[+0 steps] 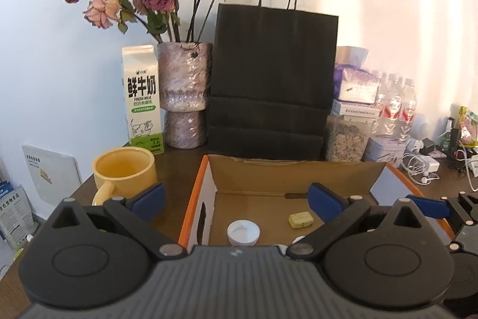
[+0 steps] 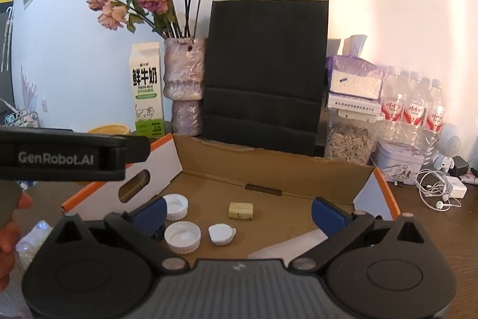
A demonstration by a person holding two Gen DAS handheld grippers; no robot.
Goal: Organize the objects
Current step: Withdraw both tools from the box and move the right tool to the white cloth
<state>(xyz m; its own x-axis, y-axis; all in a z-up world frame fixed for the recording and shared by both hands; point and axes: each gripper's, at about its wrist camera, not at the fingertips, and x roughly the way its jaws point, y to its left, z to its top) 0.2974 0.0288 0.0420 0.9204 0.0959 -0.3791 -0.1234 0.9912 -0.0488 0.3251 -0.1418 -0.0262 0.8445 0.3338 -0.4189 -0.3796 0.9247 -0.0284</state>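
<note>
Blue-padded and spread as wide as they go, both pairs of jaws are empty: my left gripper (image 1: 236,201) and my right gripper (image 2: 237,211) each hang over the near edge of the cardboard box (image 2: 269,166) with nothing between the pads and nothing touched. Below them, on the box floor, lie the small things I take to be the task's objects: two white caps (image 2: 182,236), a smaller white stopper (image 2: 221,233) just beside the nearer cap, and a yellowish block (image 2: 241,210) apart from them towards the middle. A pale sheet (image 2: 286,248) lies at the near right corner. The shallow, open-topped box makes sense as a collecting tray, since loose pieces stay corralled by its low walls. I'd judge the grippers are poised between placements. Outside the box, a yellow mug (image 1: 124,169) stands on the dark wooden table (image 1: 171,187) to its left, with a milk carton (image 1: 142,99), a vase of dried roses (image 1: 185,97) and a black paper bag (image 1: 272,79) lined against the wall.
</note>
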